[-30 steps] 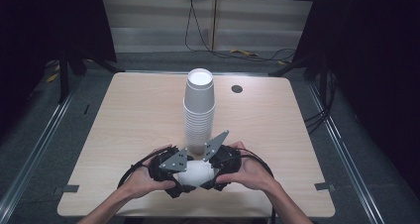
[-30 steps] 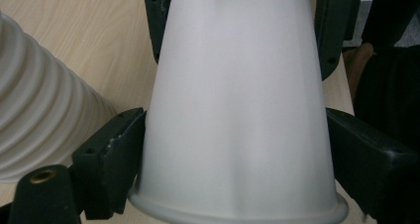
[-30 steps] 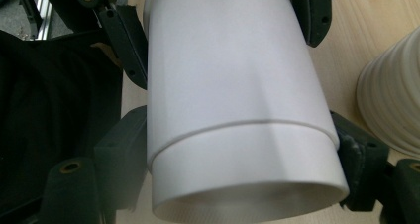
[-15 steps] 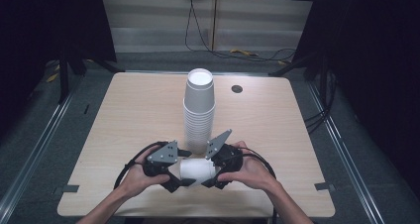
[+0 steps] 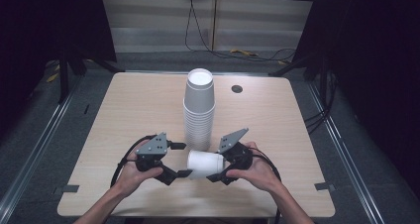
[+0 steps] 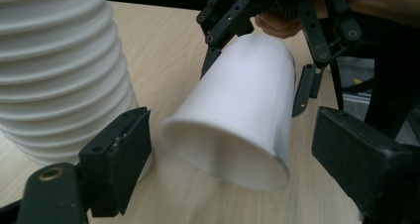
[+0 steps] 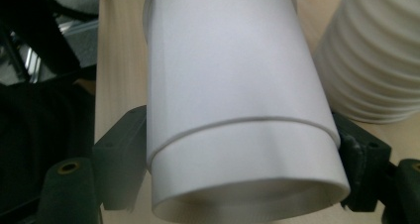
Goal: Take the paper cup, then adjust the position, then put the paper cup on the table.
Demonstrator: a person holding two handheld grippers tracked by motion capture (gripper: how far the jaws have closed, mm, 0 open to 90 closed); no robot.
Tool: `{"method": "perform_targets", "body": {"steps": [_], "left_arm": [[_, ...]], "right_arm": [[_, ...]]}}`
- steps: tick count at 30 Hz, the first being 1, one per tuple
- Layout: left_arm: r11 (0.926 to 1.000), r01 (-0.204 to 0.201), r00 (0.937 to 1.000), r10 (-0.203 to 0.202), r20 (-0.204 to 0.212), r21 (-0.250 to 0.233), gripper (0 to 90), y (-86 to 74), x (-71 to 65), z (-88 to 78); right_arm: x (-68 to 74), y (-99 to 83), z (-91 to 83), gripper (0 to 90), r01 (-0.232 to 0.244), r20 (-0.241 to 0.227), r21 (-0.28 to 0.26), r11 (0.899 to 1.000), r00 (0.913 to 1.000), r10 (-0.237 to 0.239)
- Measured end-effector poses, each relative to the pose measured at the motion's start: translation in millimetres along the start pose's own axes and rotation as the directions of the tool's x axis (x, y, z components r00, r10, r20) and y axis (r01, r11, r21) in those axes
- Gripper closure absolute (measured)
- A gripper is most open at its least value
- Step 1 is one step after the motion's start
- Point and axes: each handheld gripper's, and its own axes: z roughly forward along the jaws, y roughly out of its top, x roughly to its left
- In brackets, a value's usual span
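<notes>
Lying sideways above the worktop's (image 5: 124, 105) near edge, white paper cup (image 5: 204, 163), pinched at its base by right tool (image 5: 216, 162), left tool (image 5: 181, 159) spread beside its rim after closing in, not touching, cup stack (image 5: 199, 107) just behind.

White paper cup (image 6: 237, 110) on its side in right gripper (image 6: 277, 30), beside cup stack (image 6: 59, 70).

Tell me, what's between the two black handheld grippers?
A white paper cup lying on its side, in the high view. The right gripper holds its base end; the left gripper's jaws, just closing, flank its open rim.
</notes>
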Motion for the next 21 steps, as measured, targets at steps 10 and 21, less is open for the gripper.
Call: {"method": "perform_targets", "body": {"steps": [10,21], "left_arm": [[0.9978,0.033,0.9994,-0.034,-0.005,-0.057,15.3,3.8,2.7,-10.9],[0.9964,0.046,0.9989,-0.046,0.006,-0.072,15.4,4.3,6.3,-13.8]], "right_arm": [[-5.1,-14.4,-18.5,21.3,-0.064,0.016,-0.186,0.981,0.9975,0.069],[-9.0,-19.1,-17.2,21.2,-0.106,-0.015,-0.303,0.947,0.9942,0.107]]}}
